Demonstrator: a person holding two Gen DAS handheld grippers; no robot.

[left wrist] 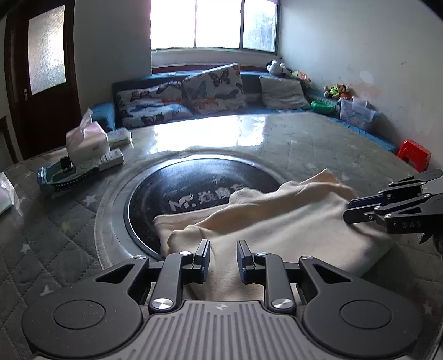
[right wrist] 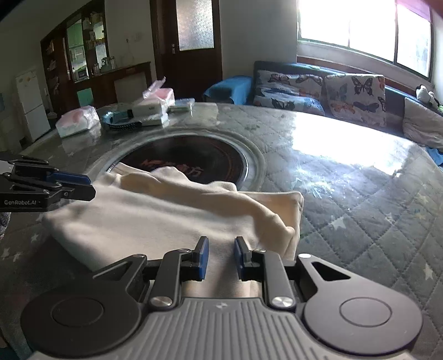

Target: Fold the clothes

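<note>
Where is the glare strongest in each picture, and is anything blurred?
Left wrist view: the window is blown out, and glare lies on the table behind the cloth. Right wrist view: glare on the table's right side; the plastic bags look blurred.

Big round table [left wrist: 318,138] with grey quilted cover, small white stars on it. Black round plate [left wrist: 193,188] set in table middle, white letters on it. Tissue box [left wrist: 85,138] stands near far left edge, blue basket [left wrist: 63,177] just beside it. Couch [left wrist: 249,83] behind table, under bright window [left wrist: 213,25]. Butterfly pillows [left wrist: 213,88] lean on couch. Red stool [left wrist: 414,157] at right by wall. Dark door [right wrist: 191,41] across room. White box, maybe fridge [right wrist: 30,105], far left.
</note>
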